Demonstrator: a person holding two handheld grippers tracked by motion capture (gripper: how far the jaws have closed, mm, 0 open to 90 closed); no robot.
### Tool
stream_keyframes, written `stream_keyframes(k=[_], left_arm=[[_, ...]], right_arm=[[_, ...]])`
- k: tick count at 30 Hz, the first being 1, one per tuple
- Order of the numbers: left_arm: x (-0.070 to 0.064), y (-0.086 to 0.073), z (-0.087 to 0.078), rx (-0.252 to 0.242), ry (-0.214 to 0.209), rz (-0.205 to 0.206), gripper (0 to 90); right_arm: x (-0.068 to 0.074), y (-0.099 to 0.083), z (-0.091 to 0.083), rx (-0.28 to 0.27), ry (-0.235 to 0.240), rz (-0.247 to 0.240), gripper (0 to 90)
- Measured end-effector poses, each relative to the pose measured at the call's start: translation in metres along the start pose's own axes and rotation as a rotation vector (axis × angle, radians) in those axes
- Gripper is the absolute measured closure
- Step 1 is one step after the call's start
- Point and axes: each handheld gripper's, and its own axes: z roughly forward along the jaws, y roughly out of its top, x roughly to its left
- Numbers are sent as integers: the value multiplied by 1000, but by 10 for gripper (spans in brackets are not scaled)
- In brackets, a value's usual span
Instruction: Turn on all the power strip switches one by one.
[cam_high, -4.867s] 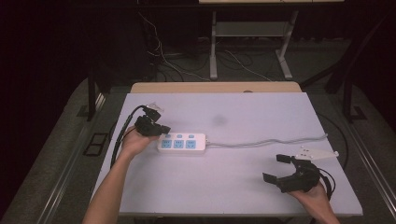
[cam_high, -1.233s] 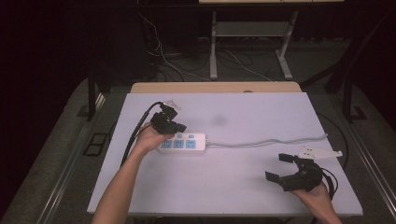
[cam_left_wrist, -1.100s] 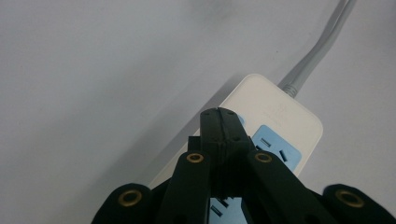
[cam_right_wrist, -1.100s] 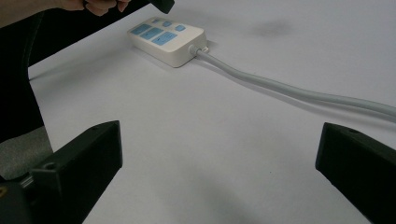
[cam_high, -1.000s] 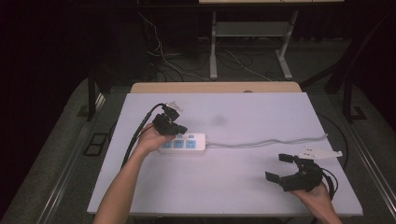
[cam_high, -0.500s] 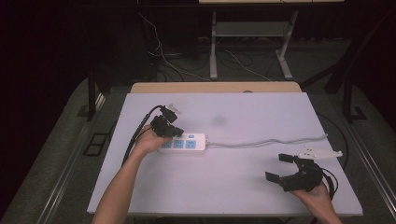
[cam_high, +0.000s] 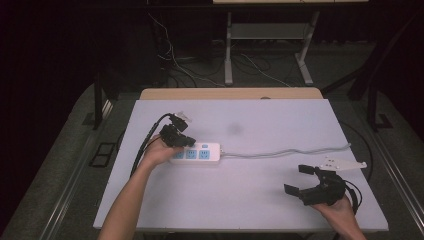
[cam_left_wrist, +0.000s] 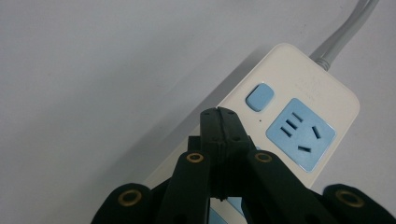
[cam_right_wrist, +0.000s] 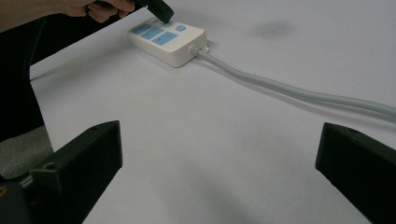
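A white power strip (cam_high: 197, 153) with blue sockets lies left of the table's centre. Its grey cable (cam_high: 290, 150) runs off to the right. My left gripper (cam_high: 186, 141) is shut, jaws pressed together with nothing between them, and hovers over the strip's left end. In the left gripper view its tips (cam_left_wrist: 218, 114) sit close to the blue switch button (cam_left_wrist: 259, 97) and a blue socket (cam_left_wrist: 301, 134). My right gripper (cam_high: 301, 179) stands wide open at the front right of the table, empty. The right gripper view shows the power strip (cam_right_wrist: 166, 41) far ahead.
The white table (cam_high: 250, 200) has bare room in the middle and front. A light wooden board (cam_high: 230, 93) lies along its far edge. Black cables (cam_high: 142, 147) trail from the left gripper over the table's left side. Desk legs and wires stand on the floor behind.
My left gripper has shifted slightly left and lower over the power strip's left end. The right gripper has stayed where it was, open.
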Motion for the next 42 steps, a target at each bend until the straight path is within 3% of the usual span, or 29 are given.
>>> stream_keyframes(k=[9,14,20,24,28,42], left_arm=[[5,-6,1,-41,-31,-41,899],[5,-5,2,-31,-32,-41,900],[4,-5,2,-25,-22,-38,900],[0,-3,3,-10,5,-11,900],[1,-3,3,-9,-2,-21,900],[-4,-2,2,-8,27,7,899]], right_arm=[[0,0,0,0,0,-1,4],[1,0,0,1,0,-4,4],[1,1,-1,-4,-1,-6,4],[0,0,-1,-7,-3,-5,4],[1,1,-1,-7,-3,-7,4],[0,0,-2,-11,-6,4,4]])
